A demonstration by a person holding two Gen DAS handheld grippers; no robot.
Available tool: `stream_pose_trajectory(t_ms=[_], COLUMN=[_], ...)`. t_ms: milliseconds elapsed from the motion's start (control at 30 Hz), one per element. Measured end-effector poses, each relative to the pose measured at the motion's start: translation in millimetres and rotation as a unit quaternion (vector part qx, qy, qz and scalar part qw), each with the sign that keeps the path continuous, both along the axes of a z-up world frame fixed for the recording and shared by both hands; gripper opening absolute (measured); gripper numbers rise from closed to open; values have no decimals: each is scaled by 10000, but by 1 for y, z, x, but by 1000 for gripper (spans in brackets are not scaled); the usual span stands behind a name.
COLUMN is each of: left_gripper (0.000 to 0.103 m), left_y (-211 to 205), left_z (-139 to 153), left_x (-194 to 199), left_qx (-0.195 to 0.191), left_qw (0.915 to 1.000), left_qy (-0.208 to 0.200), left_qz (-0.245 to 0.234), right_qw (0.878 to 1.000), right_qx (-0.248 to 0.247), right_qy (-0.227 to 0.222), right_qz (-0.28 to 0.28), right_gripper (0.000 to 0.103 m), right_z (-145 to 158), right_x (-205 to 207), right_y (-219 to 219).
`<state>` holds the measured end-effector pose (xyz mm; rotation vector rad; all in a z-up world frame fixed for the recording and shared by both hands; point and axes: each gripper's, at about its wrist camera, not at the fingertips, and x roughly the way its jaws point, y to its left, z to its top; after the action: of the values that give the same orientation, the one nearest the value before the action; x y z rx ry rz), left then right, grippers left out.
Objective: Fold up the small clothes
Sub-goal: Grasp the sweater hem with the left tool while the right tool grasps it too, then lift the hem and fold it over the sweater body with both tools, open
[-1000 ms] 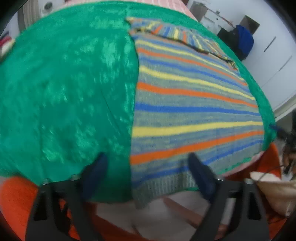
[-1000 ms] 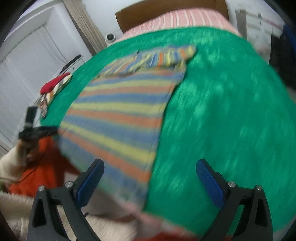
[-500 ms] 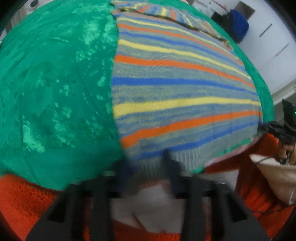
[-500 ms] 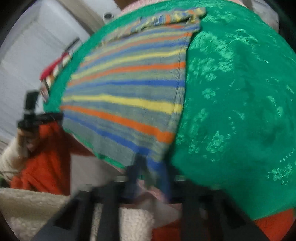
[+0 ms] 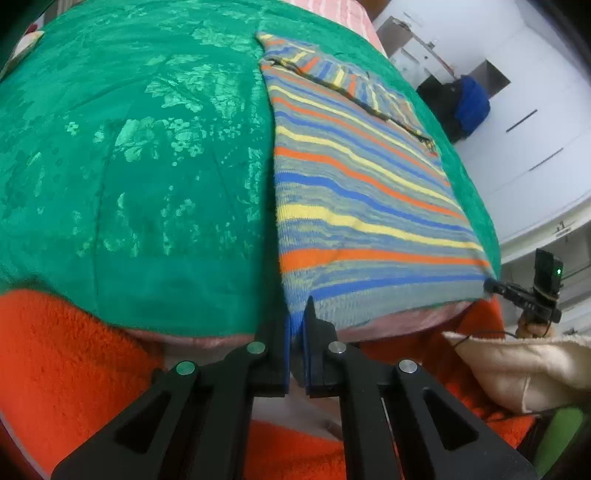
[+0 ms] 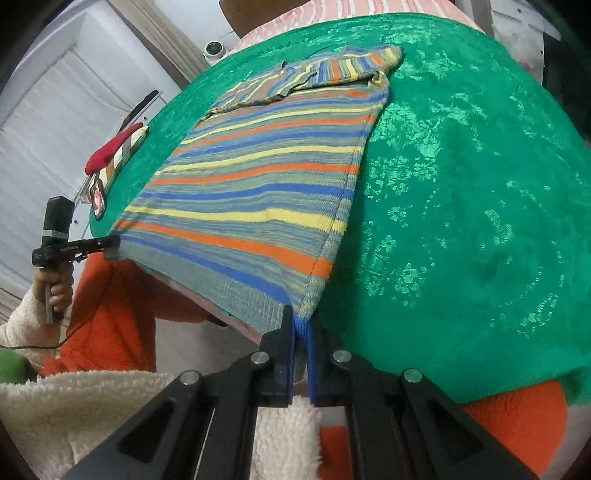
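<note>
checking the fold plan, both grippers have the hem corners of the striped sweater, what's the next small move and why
Probably lift both corners together and carry the hem toward the collar end. The left gripper and right gripper are each shut on a near corner of the sweater, which lies flat on the green blanket.

A bed (image 6: pixel 480 221) carries everything, spread with a shiny green cover (image 5: pixel 147 184) patterned in paler flowers; pink-and-white striped bedding (image 6: pixel 369 7) shows beyond the cover's far edge. A striped knit sweater (image 6: pixel 251 192) (grey with blue, yellow and orange bands) lies flat on the cover, its hem at the near edge and a sleeve folded across its far end. Left of the sweater, at the cover's edge, lie a red item (image 6: pixel 110 151) and a striped one, too small to identify.
</note>
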<state>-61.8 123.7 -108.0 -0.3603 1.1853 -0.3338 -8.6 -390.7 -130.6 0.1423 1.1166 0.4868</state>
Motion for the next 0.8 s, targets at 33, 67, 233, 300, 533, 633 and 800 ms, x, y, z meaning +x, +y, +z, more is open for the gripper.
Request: stream_pose_trajectory(t_ms=[33,67,233,300,533,633,800], left_gripper=[3,2,2,2,2,3,3], left_y=[3,2,0,5,18,31,46], left_z=[-1,0,2,4,12,27,47], left_x=[-5,-7,-14,-18,-16,7,80], left_qx=[-11,-9,-33,-41,-266,-713,-1305], left_qw=[10000,10000,10000,9999,9996,9972,9885], left_qy=[-8,-24,-40,-12,98,-62,-482], left_qz=[-13,-26,-76,-97,-33,226,588], right_qw=[10000,10000,10000,10000,9996,9986,9927], right_qx=[-13,-36,-10,16,175,411,1020], right_qy=[-6,-15,2,19,145,140,-299], right_qz=[3,2,-56,-86,-188,-306,-574], right_gripper=[5,5,5,5,5,5,5], right_z=[1,1,3,4,7,14,49], right_x=[0,-1,-9,-12,-17,-3,48], right_y=[1,1,-6,-8,-19,-29,-45])
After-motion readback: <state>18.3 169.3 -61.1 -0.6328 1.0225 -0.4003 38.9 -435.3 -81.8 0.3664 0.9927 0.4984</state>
